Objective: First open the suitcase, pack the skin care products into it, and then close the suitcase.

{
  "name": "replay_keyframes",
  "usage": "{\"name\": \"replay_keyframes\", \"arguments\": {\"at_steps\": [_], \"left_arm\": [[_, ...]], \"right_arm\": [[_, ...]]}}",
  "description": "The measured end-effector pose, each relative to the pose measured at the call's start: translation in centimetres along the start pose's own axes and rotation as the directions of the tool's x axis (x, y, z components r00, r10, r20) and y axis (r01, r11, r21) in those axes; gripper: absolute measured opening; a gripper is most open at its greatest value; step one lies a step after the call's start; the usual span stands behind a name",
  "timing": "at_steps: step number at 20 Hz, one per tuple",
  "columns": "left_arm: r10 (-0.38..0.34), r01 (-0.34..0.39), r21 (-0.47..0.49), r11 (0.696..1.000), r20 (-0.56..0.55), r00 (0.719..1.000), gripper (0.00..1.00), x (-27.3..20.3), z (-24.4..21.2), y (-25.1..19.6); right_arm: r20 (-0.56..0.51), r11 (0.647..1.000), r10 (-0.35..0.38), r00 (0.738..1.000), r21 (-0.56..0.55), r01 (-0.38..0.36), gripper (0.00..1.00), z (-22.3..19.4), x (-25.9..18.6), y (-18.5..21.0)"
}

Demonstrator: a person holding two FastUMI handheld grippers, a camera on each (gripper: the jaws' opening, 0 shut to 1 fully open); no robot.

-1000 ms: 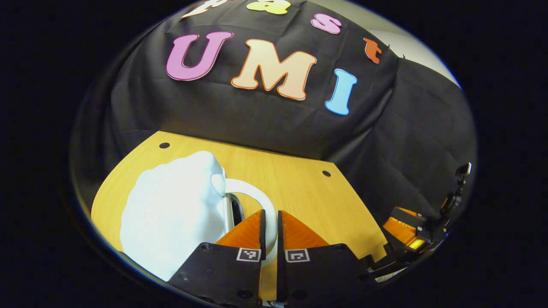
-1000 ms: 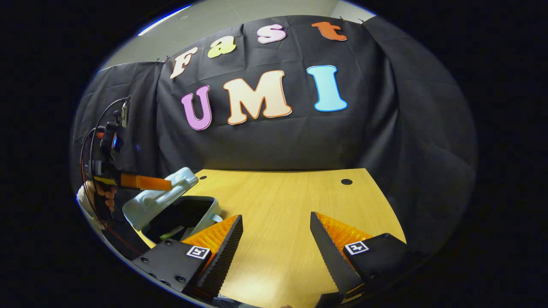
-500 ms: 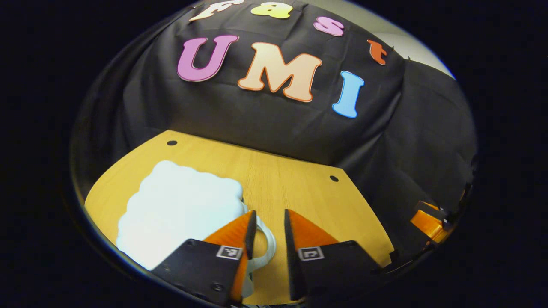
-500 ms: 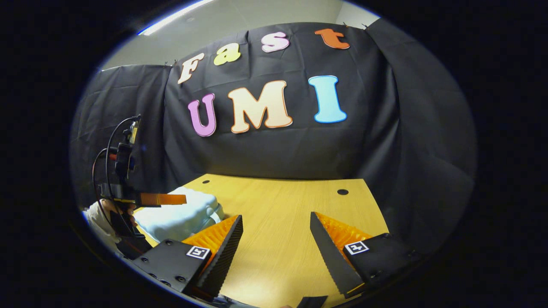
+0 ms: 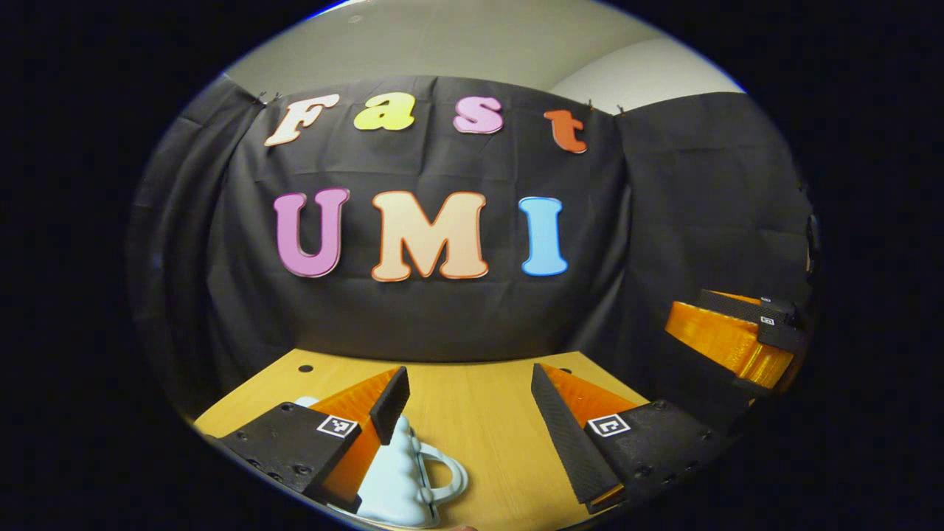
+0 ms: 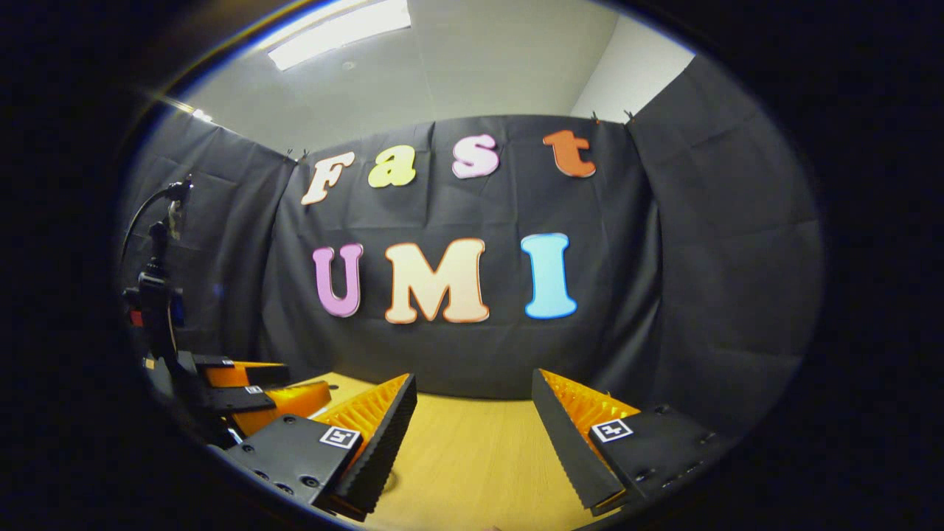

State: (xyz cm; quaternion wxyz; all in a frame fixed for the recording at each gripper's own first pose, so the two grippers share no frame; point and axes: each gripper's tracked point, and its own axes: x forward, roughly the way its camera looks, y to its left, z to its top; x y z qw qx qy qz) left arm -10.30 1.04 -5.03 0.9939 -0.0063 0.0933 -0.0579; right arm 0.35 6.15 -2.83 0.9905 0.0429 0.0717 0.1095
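The small pale suitcase (image 5: 394,479), lying closed on the wooden table (image 5: 479,435) beneath the released left gripper (image 5: 472,413), is judged light, rigid and smooth, best taken by its looped handle (image 5: 442,476), while the right gripper (image 6: 472,435) is likewise held spread and empty.

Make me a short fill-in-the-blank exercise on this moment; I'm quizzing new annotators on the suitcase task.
1. The pale suitcase lies on the wooden ____.
2. The suitcase's lid is ____.
3. The left gripper has its jaws ____.
4. The right gripper grips ____.

Missing words: table; closed; open; nothing
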Motion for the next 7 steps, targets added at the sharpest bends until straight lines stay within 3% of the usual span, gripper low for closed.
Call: {"name": "replay_keyframes", "arguments": {"at_steps": [2,3,7], "left_arm": [[-0.061,0.061,0.012,0.998,0.027,0.998,0.97,-0.6,2.0,-0.9],[-0.076,0.075,0.02,0.997,0.048,0.996,0.97,-0.8,2.9,-1.1],[-0.118,0.115,0.036,0.993,0.086,0.989,0.97,-1.8,3.6,-1.5]], "right_arm": [[0.063,1.0,-0.014,0.998,-0.005,0.014,0.97,2.8,-1.1,0.8],[0.09,0.999,-0.03,0.996,-0.01,0.031,0.94,3.8,-1.7,0.9],[0.137,0.998,-0.064,0.988,-0.01,0.066,0.98,5.3,-4.1,1.7]]}}
